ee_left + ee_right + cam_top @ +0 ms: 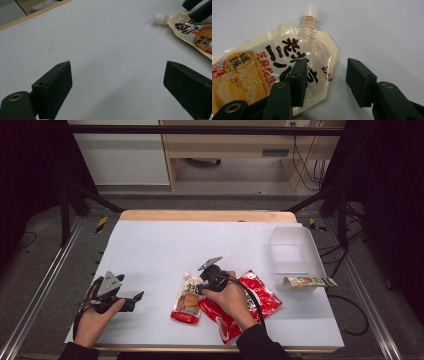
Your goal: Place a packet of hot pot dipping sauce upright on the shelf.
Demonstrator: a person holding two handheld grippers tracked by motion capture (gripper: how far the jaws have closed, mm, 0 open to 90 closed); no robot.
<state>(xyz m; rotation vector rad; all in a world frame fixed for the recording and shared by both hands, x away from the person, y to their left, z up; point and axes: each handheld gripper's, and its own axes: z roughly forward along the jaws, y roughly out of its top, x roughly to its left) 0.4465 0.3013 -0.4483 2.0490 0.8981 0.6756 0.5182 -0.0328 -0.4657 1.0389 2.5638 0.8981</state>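
A cream spouted pouch (186, 301) with a white cap lies flat on the white table cover, cap pointing away from me. My right gripper (199, 289) hovers over its upper part. In the right gripper view the gripper (326, 79) is open: one jaw sits over the pouch (262, 75) near its edge, and the other is over bare table beside it. A red packet (260, 300) lies under my right hand, touching the pouch. My left gripper (136, 301) rests near the front left of the table, open wide (117, 72) with nothing between its jaws. The pouch (192, 32) is off to its right.
A clear plastic bin (295, 251) stands at the right side of the white cover (165, 245). A long green and white packet (310, 281) lies across the bin's near end. A wooden strip (207, 215) runs along the far edge.
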